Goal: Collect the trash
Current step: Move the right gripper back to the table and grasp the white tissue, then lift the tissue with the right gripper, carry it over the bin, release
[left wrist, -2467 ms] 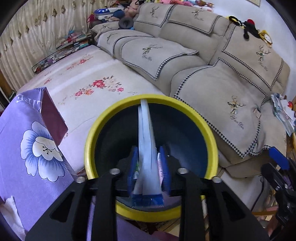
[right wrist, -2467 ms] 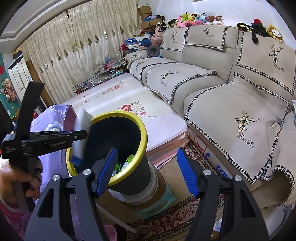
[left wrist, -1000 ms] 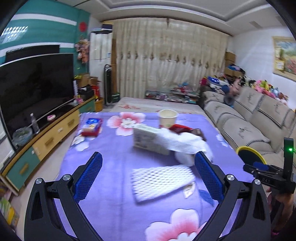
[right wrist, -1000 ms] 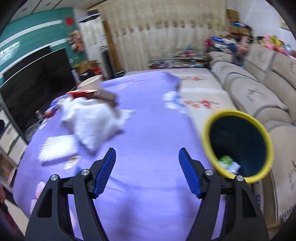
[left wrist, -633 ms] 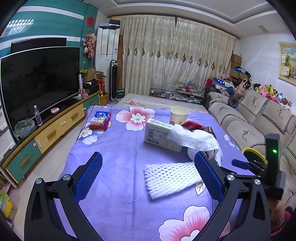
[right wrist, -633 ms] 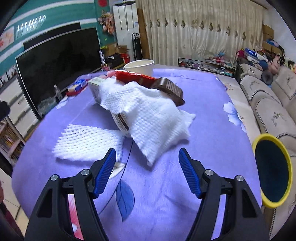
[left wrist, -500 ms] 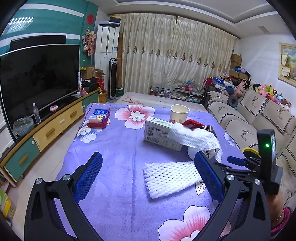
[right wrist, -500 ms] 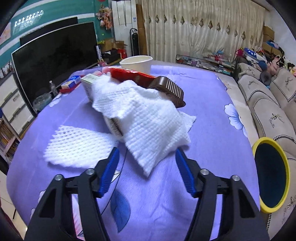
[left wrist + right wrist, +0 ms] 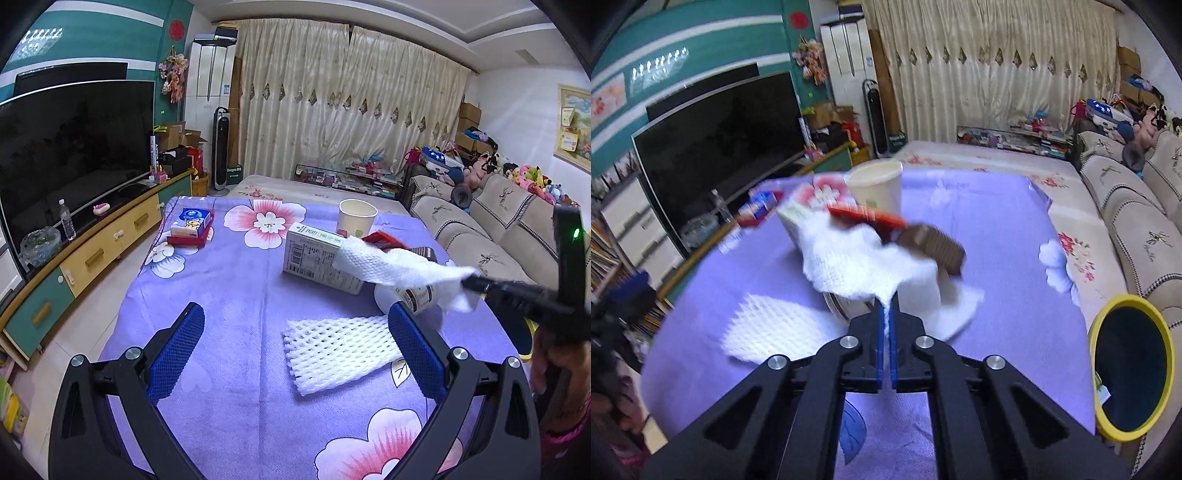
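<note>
My right gripper (image 9: 885,314) is shut on the corner of a white foam net sleeve (image 9: 857,266) that drapes over a white cup (image 9: 919,291), a brown ridged wrapper (image 9: 934,247) and a red packet (image 9: 864,218). The held sleeve (image 9: 399,266) and the right gripper (image 9: 476,282) also show in the left wrist view. A second white foam net (image 9: 340,350) lies flat on the purple flowered tablecloth (image 9: 229,295). My left gripper (image 9: 295,336) is open and empty above the cloth, just left of that net. The yellow-rimmed trash bin (image 9: 1130,369) stands at the table's right.
A white carton box (image 9: 317,258), a paper cup (image 9: 356,218) and a blue-and-red box (image 9: 192,225) stand on the table. A TV (image 9: 74,147) with its cabinet is on the left, a beige sofa (image 9: 498,236) on the right.
My right gripper has moved forward and closed on the draped foam net sleeve; half a second ago it was open. The left gripper has held still and open.
</note>
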A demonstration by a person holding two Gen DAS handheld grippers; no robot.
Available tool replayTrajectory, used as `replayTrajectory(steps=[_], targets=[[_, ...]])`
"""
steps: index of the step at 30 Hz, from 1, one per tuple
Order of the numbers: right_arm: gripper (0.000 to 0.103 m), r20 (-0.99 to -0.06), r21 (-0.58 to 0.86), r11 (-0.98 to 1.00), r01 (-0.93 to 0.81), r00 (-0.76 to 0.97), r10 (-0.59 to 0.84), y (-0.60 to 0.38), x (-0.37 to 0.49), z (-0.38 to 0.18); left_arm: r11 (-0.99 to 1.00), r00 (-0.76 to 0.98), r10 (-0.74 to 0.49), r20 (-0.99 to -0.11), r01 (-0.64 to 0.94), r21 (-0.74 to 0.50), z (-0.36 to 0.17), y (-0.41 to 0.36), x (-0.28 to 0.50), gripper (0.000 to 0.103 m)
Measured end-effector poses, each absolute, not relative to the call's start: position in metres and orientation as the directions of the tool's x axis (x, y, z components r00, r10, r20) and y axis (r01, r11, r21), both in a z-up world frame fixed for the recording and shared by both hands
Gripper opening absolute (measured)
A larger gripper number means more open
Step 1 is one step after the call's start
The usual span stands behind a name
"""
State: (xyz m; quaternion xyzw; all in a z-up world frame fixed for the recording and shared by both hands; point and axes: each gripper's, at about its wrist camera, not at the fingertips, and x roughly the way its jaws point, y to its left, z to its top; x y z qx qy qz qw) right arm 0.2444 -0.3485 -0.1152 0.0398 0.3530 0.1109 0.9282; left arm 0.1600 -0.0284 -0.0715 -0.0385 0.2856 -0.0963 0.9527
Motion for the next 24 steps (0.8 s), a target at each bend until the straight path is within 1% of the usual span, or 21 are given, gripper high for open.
replayTrajectory(steps=[12,17,24], targets=[[0.002,-0.546,0.181,0.953,-0.241,0.782,0.301,-0.359,0.239,-0.037,0.976,0.823,-0.216,-0.525,0.178,-0.122,-0.065,-0.036,0.156,0.098],[0.002,-0.527,0.171,0.943,-0.285,0.783,0.332,-0.349,0.231,-0.018,0.974,0.820,-0.227,-0.525,0.192,-0.121,-0.065,-0.039,0.155,0.098],[0.002,-0.487,0.165,0.943,-0.288,0.808,0.331,-0.348,0.225,0.007,0.973,0.819,-0.231,-0.525,0.200,-0.116,-0.065,-0.044,0.154,0.098]])
